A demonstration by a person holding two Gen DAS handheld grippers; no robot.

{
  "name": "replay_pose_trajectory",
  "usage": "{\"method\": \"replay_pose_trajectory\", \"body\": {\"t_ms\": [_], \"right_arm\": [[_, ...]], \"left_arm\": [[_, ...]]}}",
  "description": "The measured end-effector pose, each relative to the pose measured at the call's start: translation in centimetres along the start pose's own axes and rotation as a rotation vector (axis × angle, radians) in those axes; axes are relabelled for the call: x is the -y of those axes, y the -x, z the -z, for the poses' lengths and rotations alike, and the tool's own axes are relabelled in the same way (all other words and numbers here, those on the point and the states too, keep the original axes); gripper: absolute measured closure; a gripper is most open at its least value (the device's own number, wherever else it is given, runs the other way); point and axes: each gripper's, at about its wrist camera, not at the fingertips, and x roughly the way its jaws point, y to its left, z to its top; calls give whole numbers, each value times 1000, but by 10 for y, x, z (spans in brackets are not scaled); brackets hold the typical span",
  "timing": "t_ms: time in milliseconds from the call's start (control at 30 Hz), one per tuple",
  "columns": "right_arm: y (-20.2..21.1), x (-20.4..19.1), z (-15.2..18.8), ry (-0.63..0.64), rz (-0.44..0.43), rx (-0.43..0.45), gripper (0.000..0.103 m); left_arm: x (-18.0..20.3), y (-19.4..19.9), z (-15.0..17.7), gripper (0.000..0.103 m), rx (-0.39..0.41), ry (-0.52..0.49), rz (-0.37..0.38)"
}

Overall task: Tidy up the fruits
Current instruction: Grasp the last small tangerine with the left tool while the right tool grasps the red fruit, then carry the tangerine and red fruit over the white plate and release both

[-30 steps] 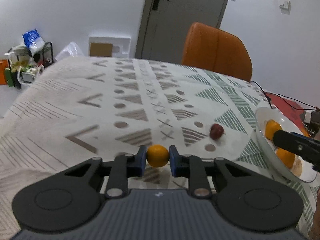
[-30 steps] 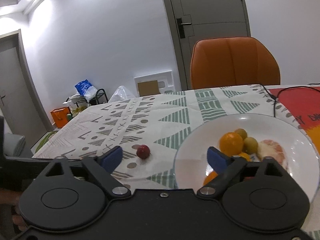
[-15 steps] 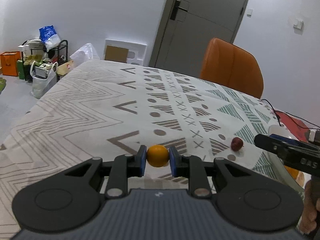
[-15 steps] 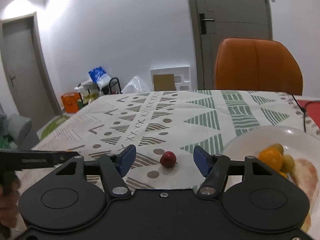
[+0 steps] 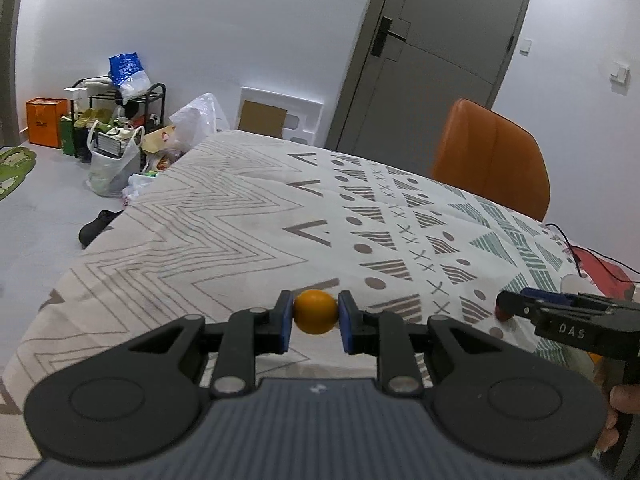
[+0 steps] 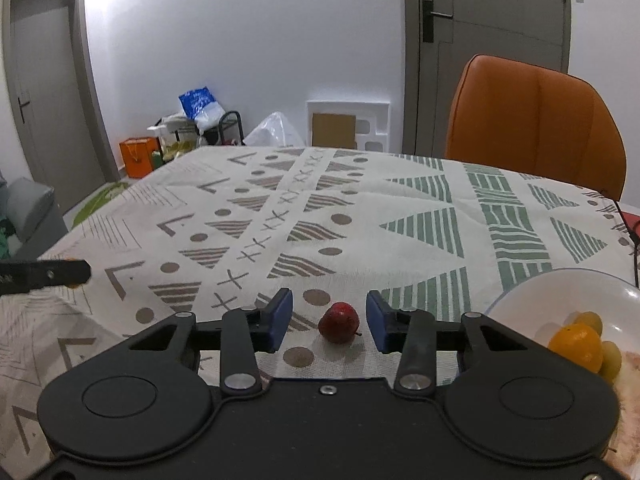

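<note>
My left gripper is shut on a small round orange fruit and holds it above the patterned tablecloth. My right gripper is open, its blue pads either side of a small red fruit that lies on the cloth; pads and fruit are apart. A white plate at the right holds an orange, yellow-green fruits and a peeled piece. In the left wrist view the right gripper shows at the right edge, hiding most of the red fruit.
An orange chair stands behind the table's far edge. A black cable and a red mat lie at the right. Bags and a rack clutter the floor at left. The left gripper's finger reaches in at the left.
The left gripper drew back and left with the orange fruit, away from the plate. The right gripper moved left from the plate and now brackets the red fruit with narrower jaws.
</note>
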Motion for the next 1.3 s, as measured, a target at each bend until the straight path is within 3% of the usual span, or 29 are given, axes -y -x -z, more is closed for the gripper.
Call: {"method": "replay_pose_trajectory", "body": {"t_ms": [67,633,1300], "right_arm": [[-5,-1,2,8,-5,-15,83],[44,5,0,-17,-2,74,84],[80,51,16,-126,75,125,84]], "left_arm": [[-1,1,0,81,2,3,-3],[21,15,-2,81,26,-31,44],[69,9,-3,81,21,-102,108]]}}
